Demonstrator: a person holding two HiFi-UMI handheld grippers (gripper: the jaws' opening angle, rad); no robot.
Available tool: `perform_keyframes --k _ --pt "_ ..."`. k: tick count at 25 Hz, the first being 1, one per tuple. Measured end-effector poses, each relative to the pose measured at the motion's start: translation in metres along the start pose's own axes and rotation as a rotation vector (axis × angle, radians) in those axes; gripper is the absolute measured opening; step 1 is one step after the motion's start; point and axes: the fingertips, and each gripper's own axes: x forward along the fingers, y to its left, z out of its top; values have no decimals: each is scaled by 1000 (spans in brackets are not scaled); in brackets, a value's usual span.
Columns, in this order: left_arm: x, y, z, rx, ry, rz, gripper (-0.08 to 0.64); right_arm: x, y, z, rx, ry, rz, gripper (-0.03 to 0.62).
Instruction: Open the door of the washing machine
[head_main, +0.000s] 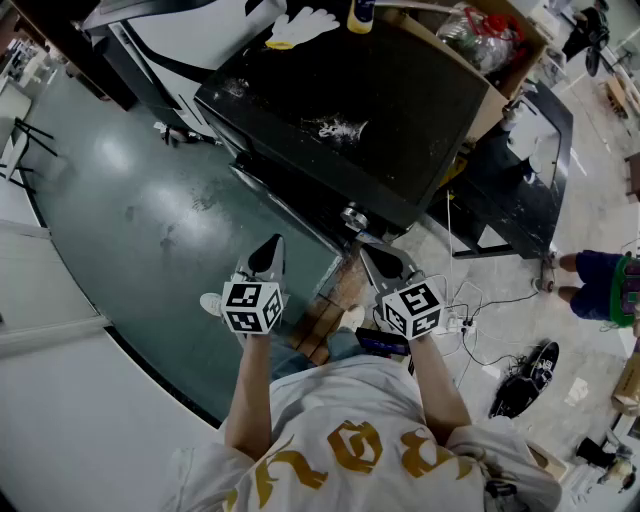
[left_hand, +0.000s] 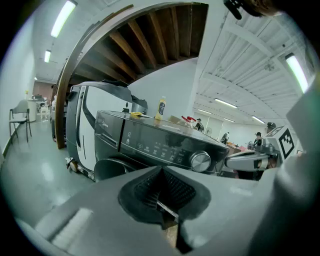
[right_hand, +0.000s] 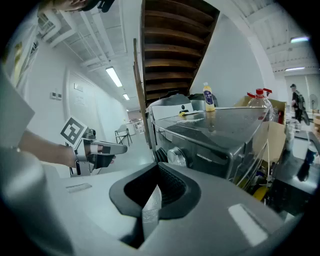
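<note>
A dark grey washing machine (head_main: 360, 110) stands in front of me, its front facing me. The control panel carries a silver knob (head_main: 352, 215) (left_hand: 200, 161) (right_hand: 176, 156). Below the panel, the round door (left_hand: 107, 167) is closed, and only its upper rim shows. My left gripper (head_main: 268, 250) (left_hand: 162, 172) hovers in front of the panel with its jaws shut and empty. My right gripper (head_main: 385, 260) (right_hand: 157, 167) is level with it, close below the knob, jaws also shut on nothing. Neither gripper touches the machine.
A yellow bottle (head_main: 361, 14) and a white glove (head_main: 305, 24) lie on the machine's top. A cardboard box (head_main: 490, 40) with plastic bottles stands to its right. Cables (head_main: 470, 325) run over the floor at the right, where a person (head_main: 600, 285) stands. A white appliance (left_hand: 82, 125) stands behind.
</note>
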Motion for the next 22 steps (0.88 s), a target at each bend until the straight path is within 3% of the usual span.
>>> perform_keyframes --k 15,19,22 --pt "21 -5 -16 -11 52 -2 3 3 -17 -2 -62 31 -48 23" --pt "33 -2 -23 -21 72 6 51 6 -19 -12 -59 65 -46 25" --pt "44 -1 -33 -28 105 3 86 8 -19 -25 -39 95 -33 72"
